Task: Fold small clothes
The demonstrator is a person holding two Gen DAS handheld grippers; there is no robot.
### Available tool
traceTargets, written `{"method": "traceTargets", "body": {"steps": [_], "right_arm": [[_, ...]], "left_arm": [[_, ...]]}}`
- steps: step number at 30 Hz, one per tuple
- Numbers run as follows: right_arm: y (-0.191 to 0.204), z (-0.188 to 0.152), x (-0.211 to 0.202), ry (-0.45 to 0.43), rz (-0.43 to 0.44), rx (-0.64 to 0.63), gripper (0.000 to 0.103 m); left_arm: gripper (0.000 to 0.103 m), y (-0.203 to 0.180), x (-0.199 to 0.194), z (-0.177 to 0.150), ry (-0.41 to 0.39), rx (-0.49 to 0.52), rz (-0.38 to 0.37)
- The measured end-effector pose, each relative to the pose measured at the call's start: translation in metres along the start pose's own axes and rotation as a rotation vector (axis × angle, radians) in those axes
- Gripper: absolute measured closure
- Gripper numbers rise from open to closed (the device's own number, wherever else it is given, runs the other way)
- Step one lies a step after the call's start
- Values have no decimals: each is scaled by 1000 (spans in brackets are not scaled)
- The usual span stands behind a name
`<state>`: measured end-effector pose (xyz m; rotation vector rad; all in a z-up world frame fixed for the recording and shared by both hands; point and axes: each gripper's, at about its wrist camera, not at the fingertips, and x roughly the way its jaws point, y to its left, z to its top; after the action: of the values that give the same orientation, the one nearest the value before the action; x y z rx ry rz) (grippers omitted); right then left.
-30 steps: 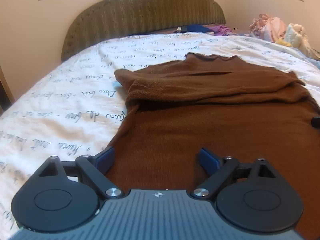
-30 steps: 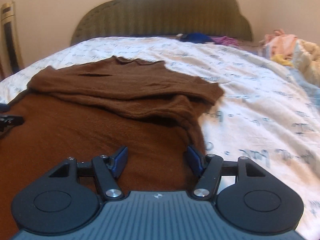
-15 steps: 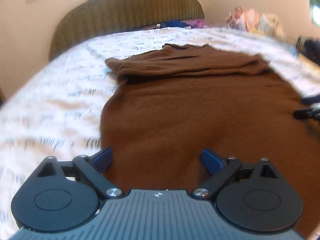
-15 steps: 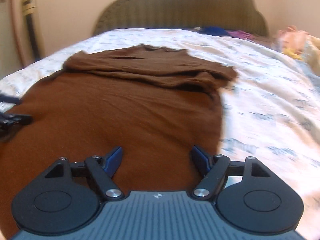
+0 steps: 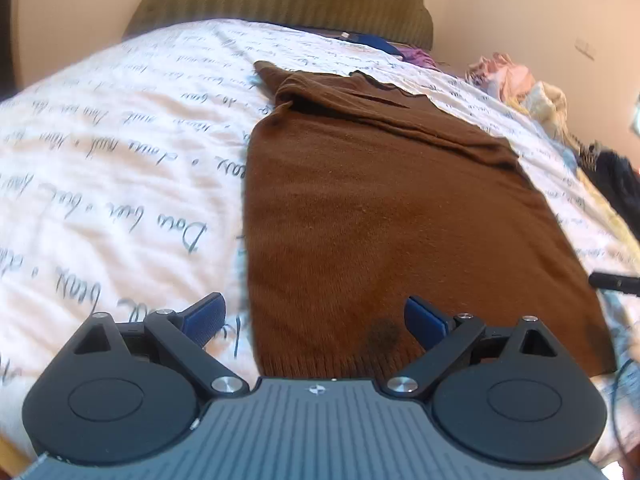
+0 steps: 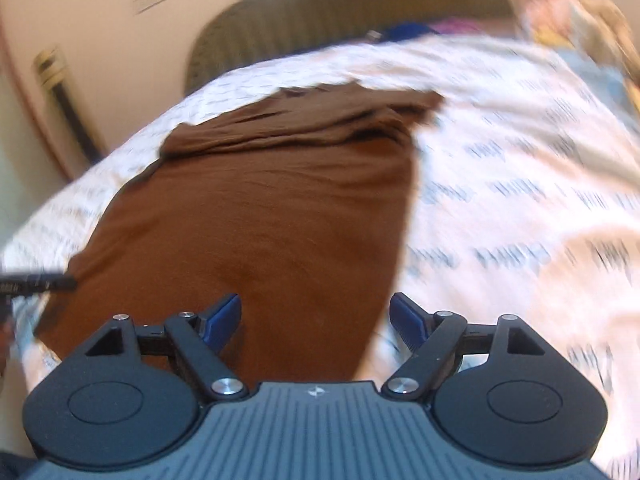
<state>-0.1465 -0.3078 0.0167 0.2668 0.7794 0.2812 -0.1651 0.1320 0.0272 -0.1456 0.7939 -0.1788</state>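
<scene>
Both grippers have drawn back toward the near hem of the brown knitted sweater (image 5: pixel 384 208), which lies flat on the white script-printed bed sheet (image 5: pixel 120 160), sleeves folded across its top. Left gripper (image 5: pixel 314 318) stands released; right gripper (image 6: pixel 316 318) has just been opening, nothing between its fingers (image 6: pixel 224 314). Judging by this, hem corners come next.
</scene>
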Motion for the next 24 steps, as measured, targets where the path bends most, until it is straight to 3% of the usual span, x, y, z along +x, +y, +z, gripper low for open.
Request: {"method": "traceTargets", "body": {"steps": [1,2,3,5,6,9,11,14,15,16,18,24], "right_arm": [[-2,0,-4,12,-25,36,21],[2,3,-8,5,-64,35,21],[11,6,-11,-17,-78,4,21],[36,21,-8,-67,-46,-79,20],[47,30,0,-89,-33,-93,16],[74,69,51,-108,-18,-61,14],[80,92,91,-91,-7,-2,14],[79,103,143,-32,-177,49,14],[78,98,151,-35,-213,17,13],[83,89,150,-86,-230,-64,7],[89,73,144,-98,-259,-153,6],[87,38,99,-85,-285,-157,0]], "left_arm": [[23,-1,-5,1,-23,-19,31],[23,-5,-12,5,-56,-39,50],[21,-11,-17,12,-91,-47,25],[9,-30,-16,33,-156,-38,-49],[3,-45,-10,43,-193,-26,-55],[3,-93,30,70,-239,60,-23],[6,-115,66,79,-203,102,44],[8,-121,120,73,-23,132,154],[0,-117,129,63,-3,149,176],[0,-116,124,54,-66,170,182],[0,-108,119,51,-56,161,164],[0,-96,104,41,-40,164,172]]}}
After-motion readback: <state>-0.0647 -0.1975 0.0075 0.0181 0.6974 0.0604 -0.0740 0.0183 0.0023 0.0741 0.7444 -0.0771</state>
